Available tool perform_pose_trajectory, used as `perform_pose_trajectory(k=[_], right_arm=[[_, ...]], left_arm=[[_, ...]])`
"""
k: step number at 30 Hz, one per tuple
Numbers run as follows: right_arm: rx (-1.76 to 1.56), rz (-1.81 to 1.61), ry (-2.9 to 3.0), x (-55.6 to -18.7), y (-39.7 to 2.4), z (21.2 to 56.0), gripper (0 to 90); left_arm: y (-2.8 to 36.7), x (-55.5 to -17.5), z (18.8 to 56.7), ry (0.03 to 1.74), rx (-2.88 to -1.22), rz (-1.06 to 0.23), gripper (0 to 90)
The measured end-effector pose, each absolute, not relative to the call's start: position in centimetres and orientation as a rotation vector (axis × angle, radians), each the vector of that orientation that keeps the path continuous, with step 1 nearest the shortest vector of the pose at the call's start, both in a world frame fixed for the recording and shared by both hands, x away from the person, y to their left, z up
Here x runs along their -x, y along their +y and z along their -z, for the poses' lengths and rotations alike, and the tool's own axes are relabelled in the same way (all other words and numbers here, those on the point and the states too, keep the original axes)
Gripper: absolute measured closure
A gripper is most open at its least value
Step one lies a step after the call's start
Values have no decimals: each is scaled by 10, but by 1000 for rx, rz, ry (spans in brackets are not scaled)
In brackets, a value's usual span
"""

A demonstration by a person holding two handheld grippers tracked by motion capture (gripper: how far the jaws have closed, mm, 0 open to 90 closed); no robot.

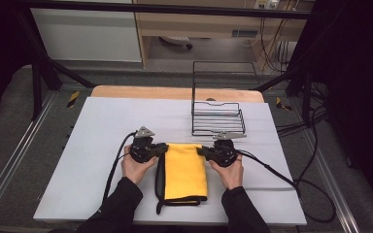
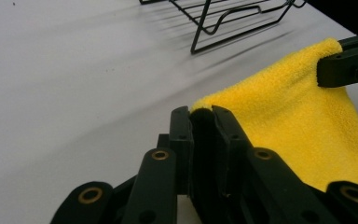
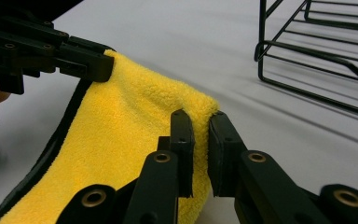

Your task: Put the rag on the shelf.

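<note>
Black jaws of the right tongs (image 3: pixel 199 122) are seen clamped on one far corner of a yellow microfibre cloth (image 1: pixel 185 171) with a black border, folded lengthwise. Its other far corner is pinched by the left tongs (image 1: pixel 164 148). That far edge is held raised between both tongs, while the near end rests on the white counter (image 1: pixel 102 131), just before a black wire rack (image 1: pixel 218 119).

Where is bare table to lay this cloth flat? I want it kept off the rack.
The white table is bare left of the yellow cloth and along the far edge left of the wire rack. The right side, below the rack, is narrower, with a cable. The middle is crowded by both hand-held grippers.
</note>
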State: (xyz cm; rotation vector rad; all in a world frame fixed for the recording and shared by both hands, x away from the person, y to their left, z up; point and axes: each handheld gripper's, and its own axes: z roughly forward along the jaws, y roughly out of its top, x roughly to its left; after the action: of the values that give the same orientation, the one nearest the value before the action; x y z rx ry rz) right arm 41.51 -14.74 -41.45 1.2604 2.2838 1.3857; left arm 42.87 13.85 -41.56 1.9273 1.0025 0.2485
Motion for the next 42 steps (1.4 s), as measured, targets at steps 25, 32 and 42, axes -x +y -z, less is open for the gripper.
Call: perform_pose_trajectory(k=[25, 32, 42], right_arm=[[-1099, -1522, 2099, -389, -154, 363, 826], [-1051, -1547, 2045, -382, -157, 348, 827], [-993, -1592, 1957, -371, -164, 324, 831]], left_arm=[[138, -397, 355, 869, -1793, -370, 790], [137, -390, 342, 830, -1743, -400, 789], [131, -379, 316, 765, -1693, -450, 790]])
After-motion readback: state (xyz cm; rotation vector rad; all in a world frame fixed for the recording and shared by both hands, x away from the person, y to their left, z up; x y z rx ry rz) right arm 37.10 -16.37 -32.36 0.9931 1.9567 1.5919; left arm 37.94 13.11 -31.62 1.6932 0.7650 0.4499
